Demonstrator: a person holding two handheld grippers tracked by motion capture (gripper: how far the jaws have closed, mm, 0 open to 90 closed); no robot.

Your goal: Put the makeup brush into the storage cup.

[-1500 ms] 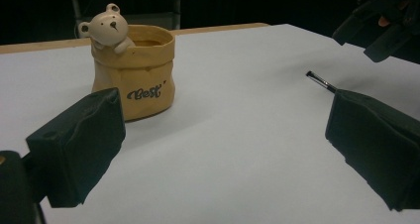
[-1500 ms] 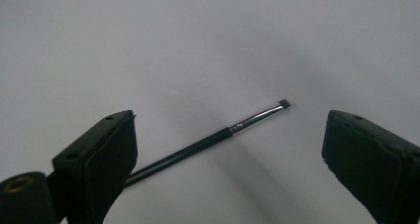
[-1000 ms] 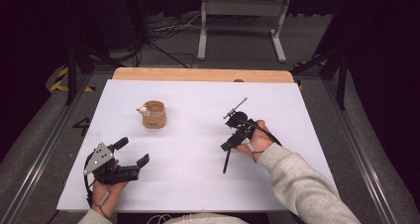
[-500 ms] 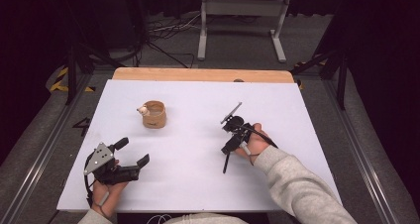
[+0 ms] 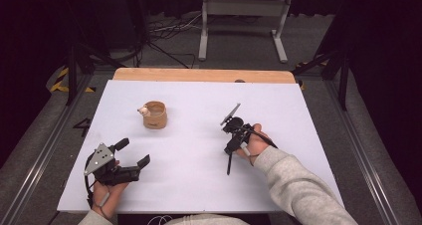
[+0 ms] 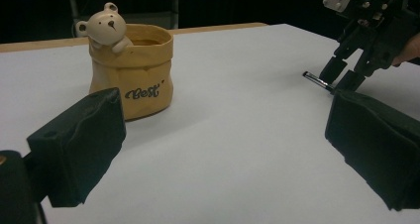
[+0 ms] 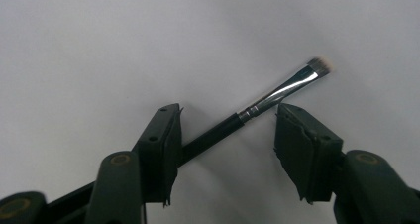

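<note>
A dark room with cables and a metal stand on grey carpet lies beyond my table point(image 5: 199, 185), a matte white sheet over a pale wooden top that shows along the far edge. Near the right half of that sheet, toward the middle, I have my right gripper point(image 5: 232, 146) pointing down at a slim makeup brush point(image 7: 257, 107): glossy black handle, chrome ferrule, short flat pale bristles. The brush lies flat on the white surface, running slantwise between my jaws; these have just been closing, yet both padded faces stand clear of the handle, so nothing is clamped. My left gripper point(image 5: 133, 156) rests near the front left corner, its soft, creased black pads spread wide with nothing between them. Toward the far left sits a squat mustard-yellow ceramic pot point(image 6: 132, 70) shaped like a crumpled sack, with a cream bear figure point(image 6: 105, 26) perched on its rim.
</note>
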